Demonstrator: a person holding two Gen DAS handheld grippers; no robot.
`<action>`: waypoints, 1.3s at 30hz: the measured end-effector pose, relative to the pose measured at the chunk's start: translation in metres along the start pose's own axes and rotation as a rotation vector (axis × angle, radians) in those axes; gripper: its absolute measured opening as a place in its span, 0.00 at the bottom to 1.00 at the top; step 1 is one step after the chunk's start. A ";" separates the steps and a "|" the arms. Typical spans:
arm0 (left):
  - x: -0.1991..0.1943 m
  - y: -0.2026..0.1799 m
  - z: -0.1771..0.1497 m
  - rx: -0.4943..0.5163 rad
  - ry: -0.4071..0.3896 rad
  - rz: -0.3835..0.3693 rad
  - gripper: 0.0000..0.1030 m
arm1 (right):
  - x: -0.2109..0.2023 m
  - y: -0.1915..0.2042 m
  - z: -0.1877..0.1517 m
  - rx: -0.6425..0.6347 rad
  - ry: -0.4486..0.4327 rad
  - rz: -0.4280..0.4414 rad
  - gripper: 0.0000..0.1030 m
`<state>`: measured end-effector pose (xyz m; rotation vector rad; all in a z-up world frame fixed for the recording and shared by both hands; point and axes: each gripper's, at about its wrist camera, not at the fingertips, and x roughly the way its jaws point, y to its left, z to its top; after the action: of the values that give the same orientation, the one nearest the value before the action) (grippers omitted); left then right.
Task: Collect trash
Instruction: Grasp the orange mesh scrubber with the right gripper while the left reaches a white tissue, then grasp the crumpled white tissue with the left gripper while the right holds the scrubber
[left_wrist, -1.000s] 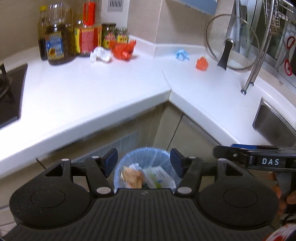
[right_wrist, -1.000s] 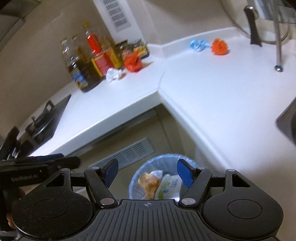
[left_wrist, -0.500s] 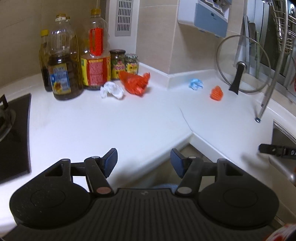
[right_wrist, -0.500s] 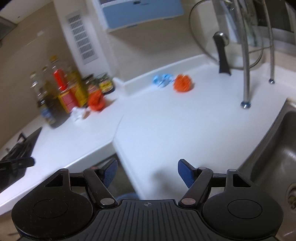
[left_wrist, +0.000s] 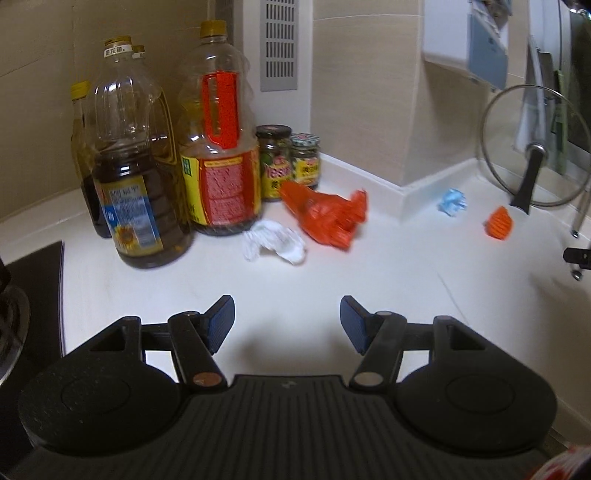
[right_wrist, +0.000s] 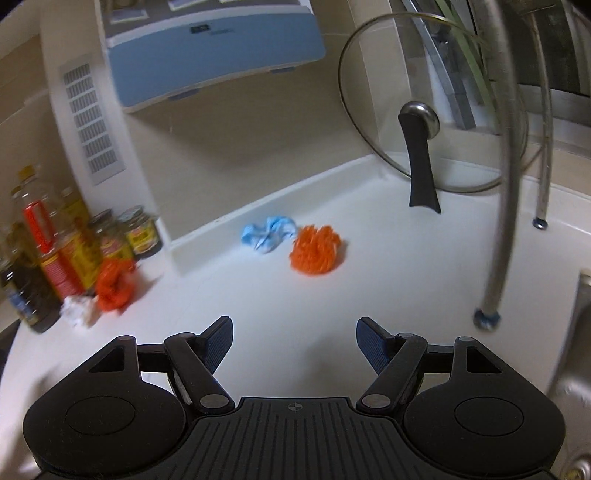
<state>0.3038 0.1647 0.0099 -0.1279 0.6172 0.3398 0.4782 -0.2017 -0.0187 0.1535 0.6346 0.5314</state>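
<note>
Four scraps of trash lie on the white counter (left_wrist: 369, 277). In the left wrist view a crumpled white tissue (left_wrist: 275, 243) and a red plastic wrapper (left_wrist: 327, 216) lie by the oil bottles, a short way ahead of my left gripper (left_wrist: 287, 323), which is open and empty. In the right wrist view a crumpled blue scrap (right_wrist: 267, 234) and an orange wad (right_wrist: 316, 249) lie near the back wall, ahead of my right gripper (right_wrist: 294, 341), also open with nothing between its fingers. The blue scrap (left_wrist: 452, 201) and orange wad (left_wrist: 498, 223) also show at the right of the left wrist view.
Several oil bottles (left_wrist: 136, 170) and two jars (left_wrist: 275, 162) stand at the back left. A glass pot lid (right_wrist: 424, 110) leans on the wall at the right, beside a steel tap pipe (right_wrist: 502, 206) and the sink edge (right_wrist: 581, 332). A black hob (left_wrist: 33, 280) lies at the left.
Both grippers have risen from over the blue-lined waste bin below the counter and moved forward over the worktop. The bin has gone out of view and the scraps look nearer.
</note>
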 end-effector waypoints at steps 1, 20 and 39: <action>0.006 0.003 0.003 -0.001 -0.002 0.002 0.58 | 0.008 -0.002 0.004 0.005 -0.003 -0.001 0.72; 0.087 0.035 0.028 -0.028 0.018 0.059 0.58 | 0.151 -0.024 0.053 0.033 0.017 -0.045 0.72; 0.103 0.032 0.040 -0.012 -0.006 0.008 0.64 | 0.155 -0.016 0.053 -0.035 0.015 -0.091 0.38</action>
<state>0.3931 0.2320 -0.0186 -0.1360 0.6101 0.3515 0.6219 -0.1337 -0.0622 0.0879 0.6432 0.4563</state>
